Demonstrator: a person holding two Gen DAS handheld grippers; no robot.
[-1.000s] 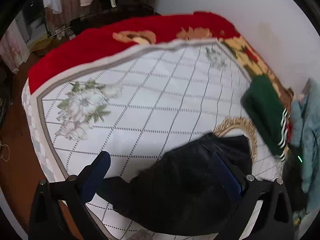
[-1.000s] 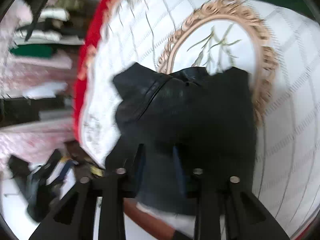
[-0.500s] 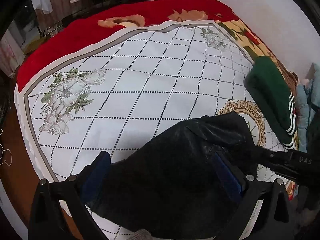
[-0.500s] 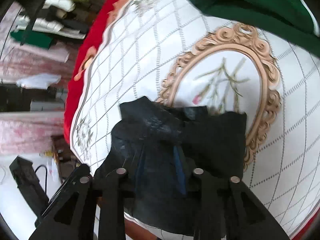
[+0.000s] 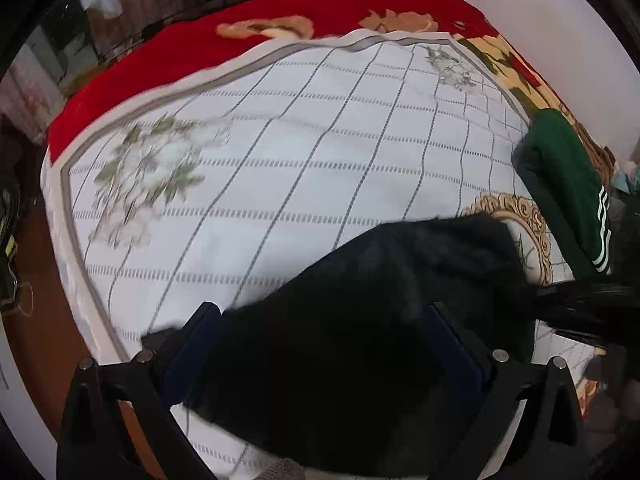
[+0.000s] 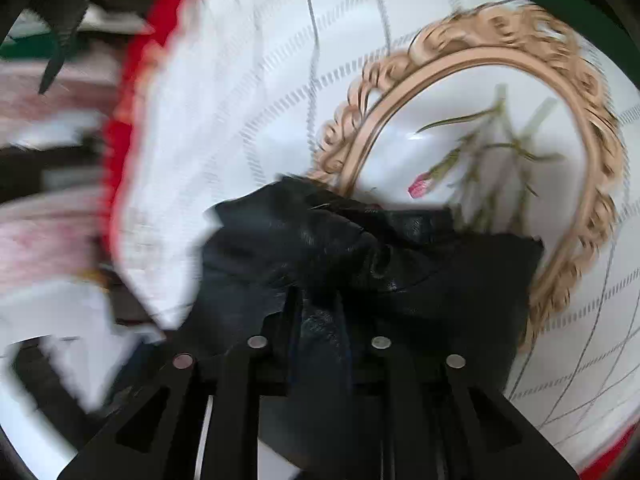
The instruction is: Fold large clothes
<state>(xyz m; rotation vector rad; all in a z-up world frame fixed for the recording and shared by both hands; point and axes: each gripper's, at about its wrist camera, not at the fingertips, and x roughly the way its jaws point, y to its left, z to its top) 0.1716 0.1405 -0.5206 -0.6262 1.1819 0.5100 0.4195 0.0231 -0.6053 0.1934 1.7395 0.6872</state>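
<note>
A black garment lies bunched on the near part of the white quilted bed cover. My left gripper is open, its two blue-padded fingers spread wide over the garment, one on each side. My right gripper is shut on a fold of the black garment, with the cloth pinched between its fingers. The garment's far edge reaches the gold oval print on the cover. The right gripper's body shows at the right edge of the left wrist view.
A folded green garment with white stripes lies at the bed's right side by the wall. A red floral blanket lies under the cover along the far edge. Clothes racks and piles stand beyond the bed's left side.
The right gripper has moved closer over the bed with the black garment still pinched. The left gripper has shifted a little; the view is motion-blurred, and the garment sits further between its fingers.
</note>
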